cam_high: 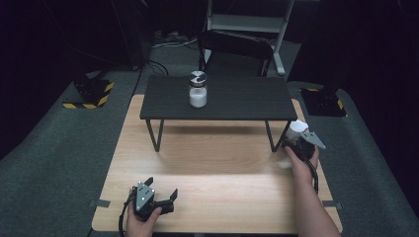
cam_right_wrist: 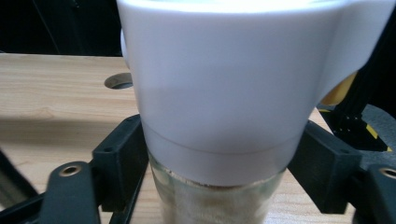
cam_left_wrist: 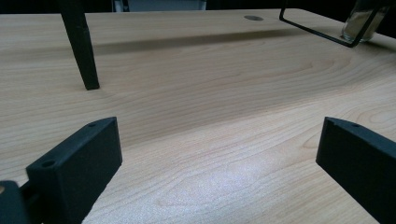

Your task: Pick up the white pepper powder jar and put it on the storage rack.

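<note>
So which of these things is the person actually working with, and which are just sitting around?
In use:
right gripper
white-capped glass jar, between its jaws
left gripper, open, idle

Just around:
silver-lidded jar of white powder
small black table
black chair

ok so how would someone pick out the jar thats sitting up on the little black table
Find the low black table standing on the far half of the wooden tabletop. On its left part stands a small jar of white powder with a silver lid. The other jar, white-capped, is in the right gripper.
</note>
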{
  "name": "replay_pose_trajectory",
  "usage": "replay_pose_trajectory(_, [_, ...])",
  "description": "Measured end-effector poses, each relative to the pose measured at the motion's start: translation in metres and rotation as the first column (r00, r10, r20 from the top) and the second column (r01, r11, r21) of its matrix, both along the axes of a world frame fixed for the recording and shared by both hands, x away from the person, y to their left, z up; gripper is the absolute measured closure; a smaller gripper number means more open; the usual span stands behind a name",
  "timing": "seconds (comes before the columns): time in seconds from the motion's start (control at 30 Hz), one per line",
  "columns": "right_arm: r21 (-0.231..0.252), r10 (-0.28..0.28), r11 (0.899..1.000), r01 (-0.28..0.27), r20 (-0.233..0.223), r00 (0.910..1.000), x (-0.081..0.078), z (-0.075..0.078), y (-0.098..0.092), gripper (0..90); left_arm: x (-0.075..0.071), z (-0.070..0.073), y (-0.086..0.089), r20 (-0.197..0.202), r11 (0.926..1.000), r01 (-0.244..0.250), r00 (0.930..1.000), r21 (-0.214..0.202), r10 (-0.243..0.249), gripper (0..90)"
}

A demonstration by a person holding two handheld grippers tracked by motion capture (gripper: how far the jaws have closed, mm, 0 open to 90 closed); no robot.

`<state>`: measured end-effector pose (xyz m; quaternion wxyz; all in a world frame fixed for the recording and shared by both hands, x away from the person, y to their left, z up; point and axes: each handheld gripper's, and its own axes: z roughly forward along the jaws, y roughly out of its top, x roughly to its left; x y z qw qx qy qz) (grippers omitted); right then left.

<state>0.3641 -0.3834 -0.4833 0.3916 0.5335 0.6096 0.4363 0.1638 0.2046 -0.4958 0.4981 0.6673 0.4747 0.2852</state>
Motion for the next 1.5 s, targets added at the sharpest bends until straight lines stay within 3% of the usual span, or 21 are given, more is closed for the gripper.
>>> replay_pose_trajectory(0.3, [0.002,0.002,1.000,-0.002,-0.011,0.9999,-0.001,0.004,-0.001,30.9,0.000,0.000,0.000,0.002,1.0000,0.002,1.0000,0.001,-0.002,0.6])
replay_pose_trajectory(0.6, [0.010,0.000,1.000,0.000,0.002,1.0000,-0.021,0.009,-0.009,30.9,-0.001,0.000,-0.001,0.003,0.9999,0.004,1.0000,0.011,-0.004,0.5])
replay_pose_trajectory(0.83, [0.013,0.025,1.000,-0.025,0.035,0.9991,-0.051,0.017,-0.009,30.9,-0.001,0.001,-0.002,0.005,0.9998,0.007,1.0000,0.020,-0.007,0.6])
replay_pose_trajectory(1.03, [-0.016,0.070,0.997,-0.069,0.058,0.9959,-0.083,0.026,-0.003,30.9,-0.001,0.001,-0.003,0.005,0.9996,0.011,0.9999,0.027,-0.011,0.6])
replay_pose_trajectory(1.5, [0.001,0.127,0.992,-0.127,0.082,0.9885,-0.141,0.039,0.006,30.8,0.001,0.004,-0.004,-0.013,0.9990,0.017,0.9998,0.040,-0.017,0.6])
